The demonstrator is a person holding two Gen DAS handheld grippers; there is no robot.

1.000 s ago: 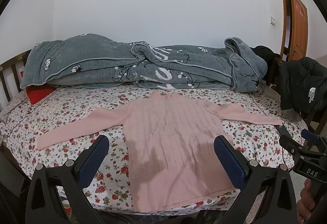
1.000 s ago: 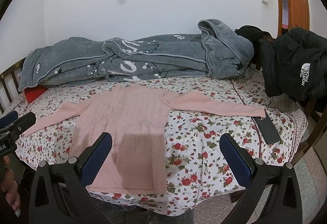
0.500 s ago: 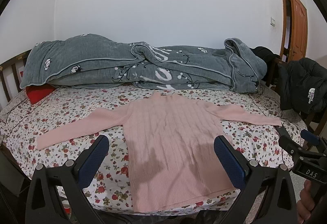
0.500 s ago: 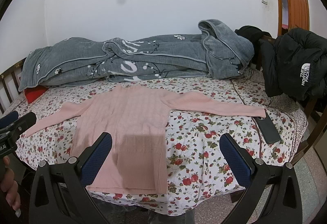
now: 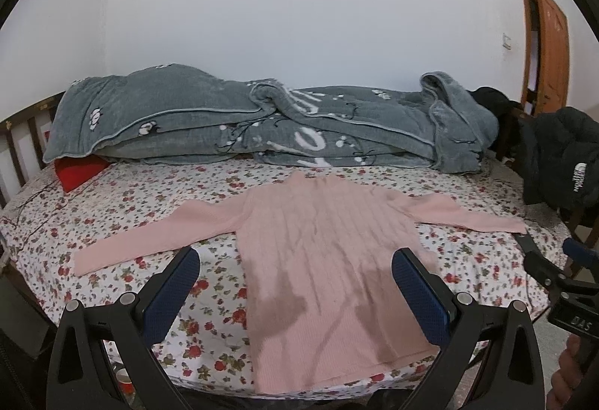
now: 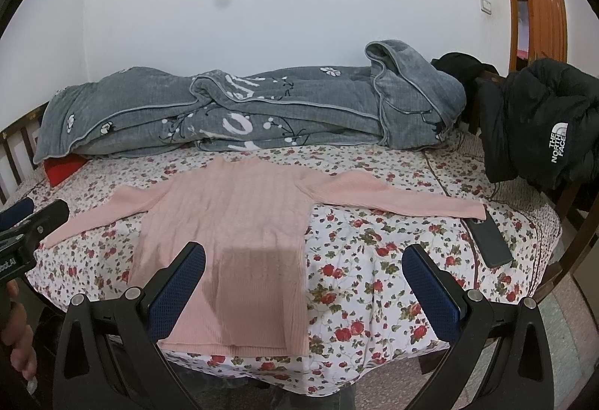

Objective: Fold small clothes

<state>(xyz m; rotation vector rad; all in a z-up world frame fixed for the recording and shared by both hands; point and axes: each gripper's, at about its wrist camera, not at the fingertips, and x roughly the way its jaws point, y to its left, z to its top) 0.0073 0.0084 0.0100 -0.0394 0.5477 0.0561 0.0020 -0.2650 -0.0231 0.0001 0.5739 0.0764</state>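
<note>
A small pink ribbed sweater (image 5: 322, 253) (image 6: 232, 223) lies flat on the flowered bed sheet, both sleeves spread out to the sides and its hem at the near edge of the bed. My left gripper (image 5: 295, 256) hovers open in front of the hem, its blue pads wide apart with nothing between them. My right gripper (image 6: 303, 260) is also open and empty, held off the near edge with the sweater's right side and bare sheet between its fingers. Each gripper shows at the edge of the other's view.
A rolled grey blanket (image 5: 262, 122) lies along the far side of the bed (image 5: 123, 208). A black phone (image 6: 490, 241) rests by the right sleeve's cuff. A black jacket (image 6: 543, 125) hangs at the right, a red pillow (image 5: 78, 170) at the far left.
Both views have shifted only slightly. The sweater lies as before and both grippers stay open.
</note>
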